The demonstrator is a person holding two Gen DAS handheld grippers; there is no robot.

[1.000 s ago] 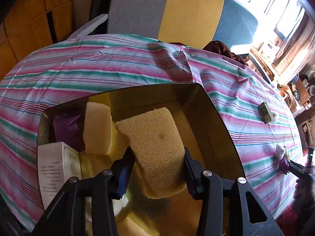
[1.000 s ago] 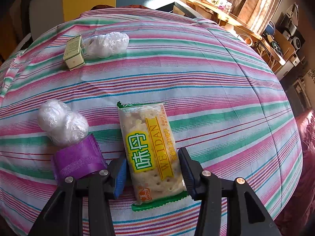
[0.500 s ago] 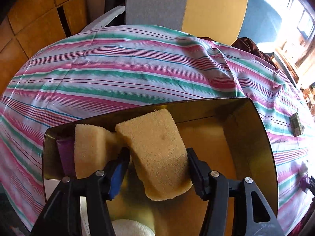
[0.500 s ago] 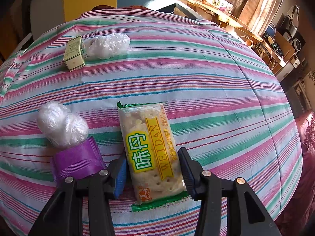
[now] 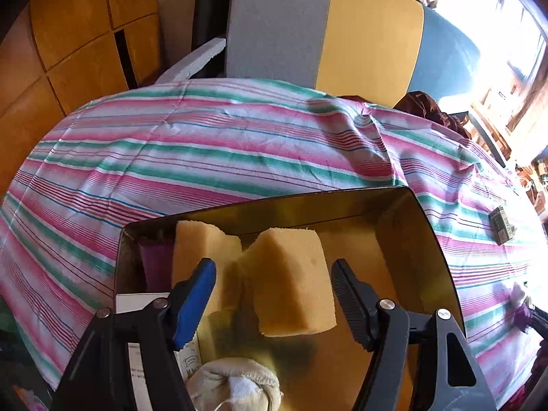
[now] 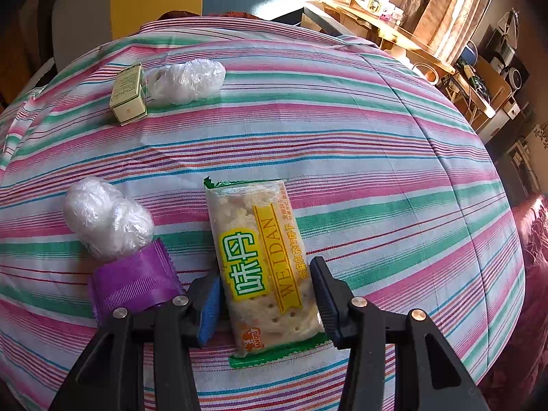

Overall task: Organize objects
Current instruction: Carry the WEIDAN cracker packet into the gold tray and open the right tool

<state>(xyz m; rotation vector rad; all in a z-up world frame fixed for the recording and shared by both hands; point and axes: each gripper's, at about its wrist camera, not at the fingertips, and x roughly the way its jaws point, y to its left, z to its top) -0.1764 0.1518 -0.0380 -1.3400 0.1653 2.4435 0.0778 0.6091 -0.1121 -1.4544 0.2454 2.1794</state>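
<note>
Over the gold tray [image 5: 404,205], left gripper [image 5: 274,287] opening, pads clear of the yellow sponge [image 5: 291,281] lying in the tray against a second sponge [image 5: 202,246]. On the striped tablecloth [image 6: 342,157], right gripper [image 6: 263,294] clamped across the Weidan cracker packet [image 6: 260,260], beside a purple wrapper [image 6: 133,281].

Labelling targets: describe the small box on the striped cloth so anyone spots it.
On the striped tablecloth, look toward the far left side. The small cream-and-green box lies there, touching a crumpled clear plastic wad. It is the only hard-edged, printed box; its neighbours are soft wads and packets.
</note>
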